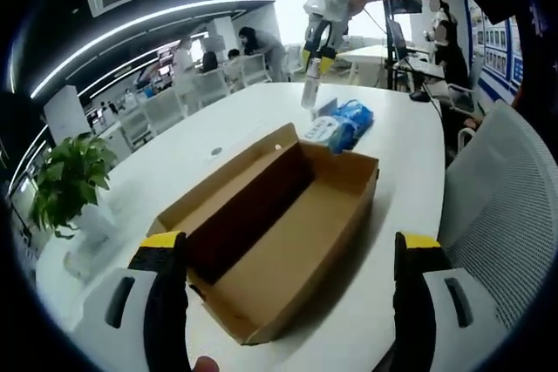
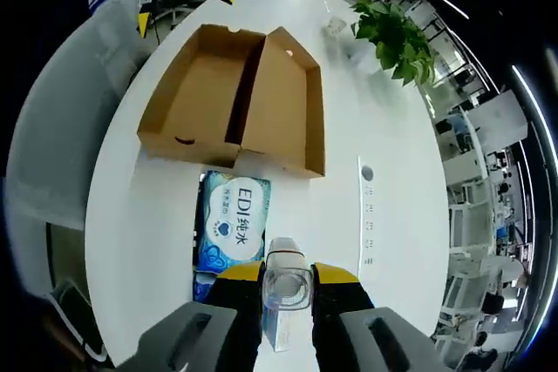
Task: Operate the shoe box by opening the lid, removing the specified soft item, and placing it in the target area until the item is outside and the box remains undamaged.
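Right fingers (image 2: 288,283) pinch a clear bottle (image 2: 284,289), base hidden; left fingers (image 1: 290,260) spread, empty.

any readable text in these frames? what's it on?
"EDI" followed by Chinese characters that look like "纯水": on the blue tissue pack lying on the white table beside the open shoe box.
Smaller print lower on the pack: too blurred to read.
Clear bottle held in the right tongs: no legible label.
Shoe box: no print seen.

The left gripper view sits low and close over the open shoe box (image 1: 279,241); the right gripper view looks down from high, sharing the box, table (image 2: 392,215) and plant (image 2: 394,37) at 1 o'clock.
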A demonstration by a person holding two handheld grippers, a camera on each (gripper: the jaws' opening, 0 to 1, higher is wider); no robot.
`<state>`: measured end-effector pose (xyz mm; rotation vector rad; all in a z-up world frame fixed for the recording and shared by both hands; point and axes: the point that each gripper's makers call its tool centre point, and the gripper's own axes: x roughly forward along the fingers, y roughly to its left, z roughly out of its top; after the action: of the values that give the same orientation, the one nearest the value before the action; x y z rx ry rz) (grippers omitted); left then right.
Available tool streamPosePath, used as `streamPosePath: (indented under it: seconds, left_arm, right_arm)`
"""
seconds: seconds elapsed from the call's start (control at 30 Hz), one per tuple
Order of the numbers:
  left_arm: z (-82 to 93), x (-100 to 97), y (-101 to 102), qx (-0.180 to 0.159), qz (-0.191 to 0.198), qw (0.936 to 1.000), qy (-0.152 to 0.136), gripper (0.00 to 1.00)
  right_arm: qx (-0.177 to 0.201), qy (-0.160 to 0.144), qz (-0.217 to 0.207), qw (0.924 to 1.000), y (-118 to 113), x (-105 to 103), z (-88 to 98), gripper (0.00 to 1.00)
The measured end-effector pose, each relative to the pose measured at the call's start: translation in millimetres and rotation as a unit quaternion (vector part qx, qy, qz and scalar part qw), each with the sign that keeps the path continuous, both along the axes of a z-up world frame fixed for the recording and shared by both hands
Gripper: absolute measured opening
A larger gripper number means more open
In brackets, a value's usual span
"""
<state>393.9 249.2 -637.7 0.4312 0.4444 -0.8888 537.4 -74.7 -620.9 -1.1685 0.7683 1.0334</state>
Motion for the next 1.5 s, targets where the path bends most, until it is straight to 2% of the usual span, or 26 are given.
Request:
streamPosePath:
  seconds: [0.93,1.5]
  left_arm:
    - [-6.0,-1.4,21,0.003,0.033,0.9994,0.011,0.99]
    - [-11.4,-3.2,30,0.003,0.048,0.9987,0.019,0.99]
  right_arm:
    - [-0.018,0.041,-0.002,0.999,18,33,-61.0,0.16]
    - [-0.033,0.07,0.003,0.997,21,36,-89.2,0.16]
